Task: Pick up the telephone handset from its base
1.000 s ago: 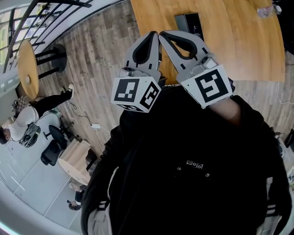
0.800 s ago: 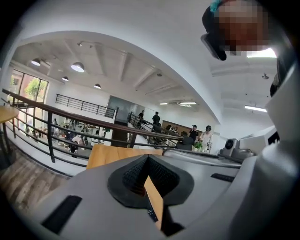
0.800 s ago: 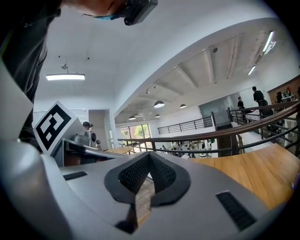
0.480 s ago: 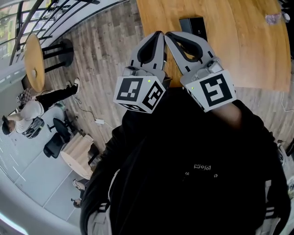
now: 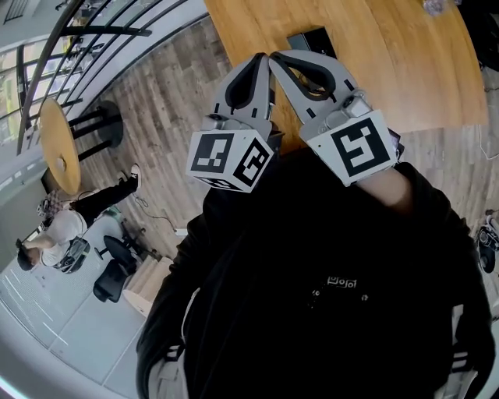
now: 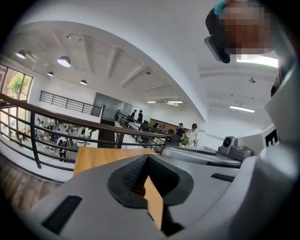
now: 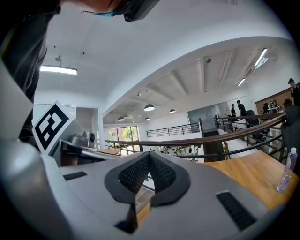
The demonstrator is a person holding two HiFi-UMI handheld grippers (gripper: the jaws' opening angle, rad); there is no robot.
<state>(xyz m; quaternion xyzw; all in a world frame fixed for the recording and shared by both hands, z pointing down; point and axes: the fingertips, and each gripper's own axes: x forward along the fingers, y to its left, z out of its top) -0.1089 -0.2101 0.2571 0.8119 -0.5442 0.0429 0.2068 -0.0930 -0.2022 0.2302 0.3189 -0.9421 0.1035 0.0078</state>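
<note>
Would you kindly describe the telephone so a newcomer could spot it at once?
Find the large wooden table at the top of the head view. Toward its left end lies the telephone, dark and boxy, unlike the clear bottle near the far right corner.

Your head camera looked steeply down past your chest, with the left gripper and right gripper raised close beneath the lens and the wooden table beyond them. Each gripper camera sat directly behind its own jaws and faced outward, roughly level, across the room. All three views shared the table and the black railing.
</note>
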